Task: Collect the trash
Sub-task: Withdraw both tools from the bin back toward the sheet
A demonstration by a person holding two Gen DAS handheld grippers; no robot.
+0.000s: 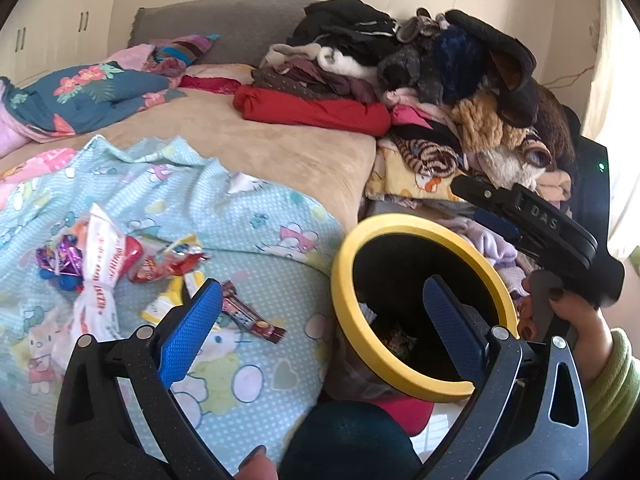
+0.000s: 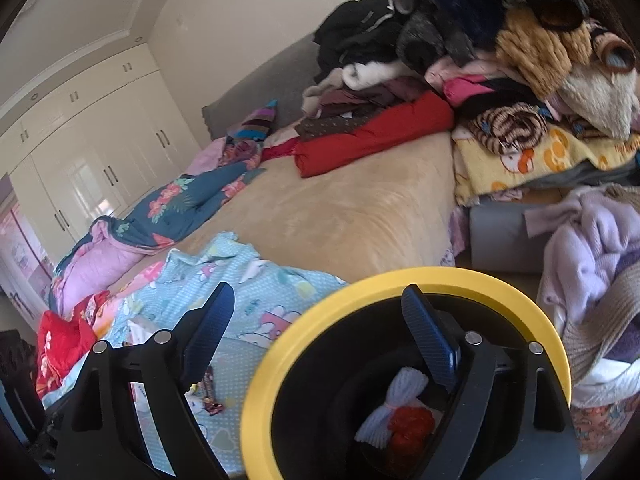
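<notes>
A black bin with a yellow rim (image 1: 352, 248) stands beside the bed; it also shows in the right wrist view (image 2: 264, 360), with white and red trash (image 2: 396, 412) inside. Several wrappers lie on the light blue blanket (image 1: 256, 240): a white twisted wrapper (image 1: 98, 272), a red one (image 1: 168, 266), a yellow one (image 1: 164, 304) and a dark bar wrapper (image 1: 252, 318). My left gripper (image 1: 320, 312) is open and empty, straddling the bin's near rim and the blanket edge. My right gripper (image 2: 320, 320) is open and empty over the bin; its body shows in the left wrist view (image 1: 552, 236).
A tall heap of clothes (image 1: 420, 80) fills the bed's right side. A red folded cloth (image 1: 312, 110) and a floral quilt (image 1: 80, 96) lie on the beige bed (image 1: 260, 144). A lilac sweater pile (image 2: 592, 248) sits right of the bin. White wardrobes (image 2: 100, 140) line the far wall.
</notes>
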